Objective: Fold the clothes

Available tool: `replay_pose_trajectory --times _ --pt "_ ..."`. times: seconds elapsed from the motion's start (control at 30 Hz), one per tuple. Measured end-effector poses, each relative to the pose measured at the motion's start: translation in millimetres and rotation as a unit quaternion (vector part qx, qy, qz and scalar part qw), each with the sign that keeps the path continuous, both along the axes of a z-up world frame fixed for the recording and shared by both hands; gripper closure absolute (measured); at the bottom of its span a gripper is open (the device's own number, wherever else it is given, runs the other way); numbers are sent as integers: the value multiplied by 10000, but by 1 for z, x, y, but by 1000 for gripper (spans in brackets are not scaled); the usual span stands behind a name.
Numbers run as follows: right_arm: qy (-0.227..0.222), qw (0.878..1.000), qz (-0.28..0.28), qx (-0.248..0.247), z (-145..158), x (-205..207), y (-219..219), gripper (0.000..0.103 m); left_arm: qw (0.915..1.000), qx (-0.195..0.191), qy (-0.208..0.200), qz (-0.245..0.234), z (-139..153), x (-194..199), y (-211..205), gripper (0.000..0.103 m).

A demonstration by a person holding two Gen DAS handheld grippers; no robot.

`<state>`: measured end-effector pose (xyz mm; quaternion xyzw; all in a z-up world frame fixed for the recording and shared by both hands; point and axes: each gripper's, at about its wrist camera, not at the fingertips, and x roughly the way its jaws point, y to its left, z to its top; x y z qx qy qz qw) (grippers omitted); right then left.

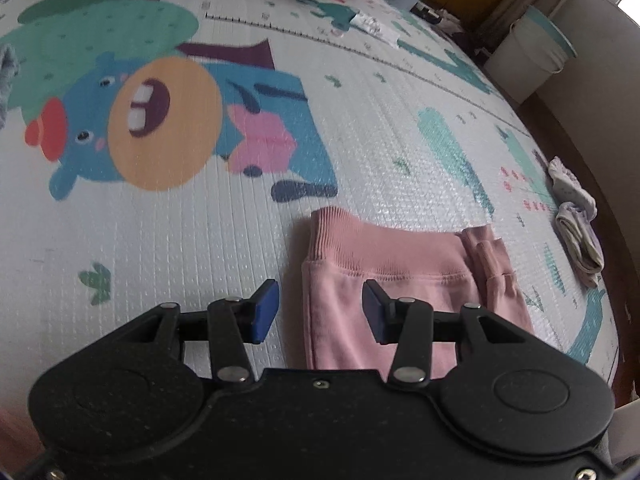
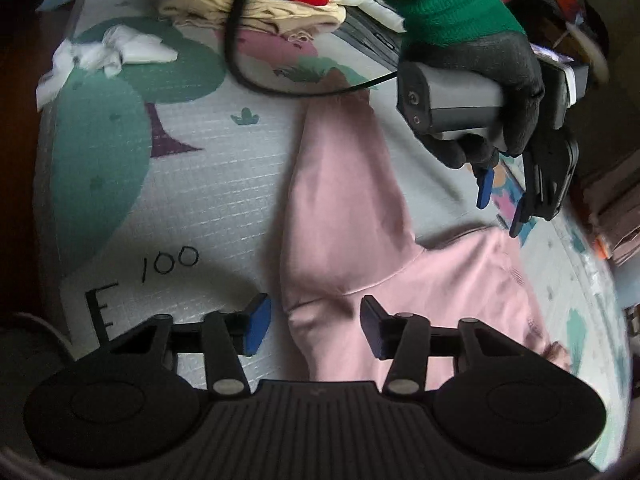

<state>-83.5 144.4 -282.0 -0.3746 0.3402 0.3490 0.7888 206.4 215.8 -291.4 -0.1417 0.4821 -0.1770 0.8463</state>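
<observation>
Handwritten black marks reading "100" and a large ruler-like "E" stand out on the pale, textured cartoon play mat that carries the laundry; a black printed ruler scale runs across the mat's far side in the left wrist view. No brand names can be read.

The pair of pink cotton trousers lies flat on the mat, its ribbed waistband facing away from the left claw. The left claw's blue-padded fingers stand wide apart and grip nothing; one pad hangs over the bare mat just beside the trousers' edge, the other over the pink fabric. Whether they touch the cloth cannot be told.

In the right wrist view, the right claw is likewise spread wide and empty, poised over the trousers' crotch, where one leg stretches away from it. Beyond, the person's left hand, in a dark glove with a green cuff, holds the grey handle of the left claw above the garment.

A heap of cream knitwear and crumpled white cloth sit at the mat's far edge; folded pale lilac socks rest near its rim.
</observation>
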Motion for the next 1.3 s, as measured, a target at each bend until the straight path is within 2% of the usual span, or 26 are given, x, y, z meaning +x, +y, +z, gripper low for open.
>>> replay_pose_trajectory --times 0.17,0.4,0.5,0.6,0.7,0.87,1.03,1.3 --pt "409 9956 -527 655 12 19 -16 89 10000 -31 48 27 -4 10 -5 60" --pt "723 9759 -1357 1547 31 28 -41 89 9993 -246 168 246 -6 33 -7 64" --pt "804 9661 -1645 1822 35 30 -50 89 9992 -190 312 169 -9 36 -10 72" --pt "891 9564 -1891 2039 36 29 -56 89 9990 -207 348 184 -10 35 -7 88" --pt "943 9474 -2097 2225 37 28 -62 89 9992 -208 272 181 -3 31 -8 92" --pt "968 9270 -2451 2669 42 25 -73 89 9994 -142 159 266 21 23 -22 93" --pt "1007 9010 -2836 3125 52 22 -91 89 9991 61 205 374 30 24 -48 93" --pt "1102 8623 -3653 3330 50 27 -131 89 9975 399 281 505 38 27 -91 93"
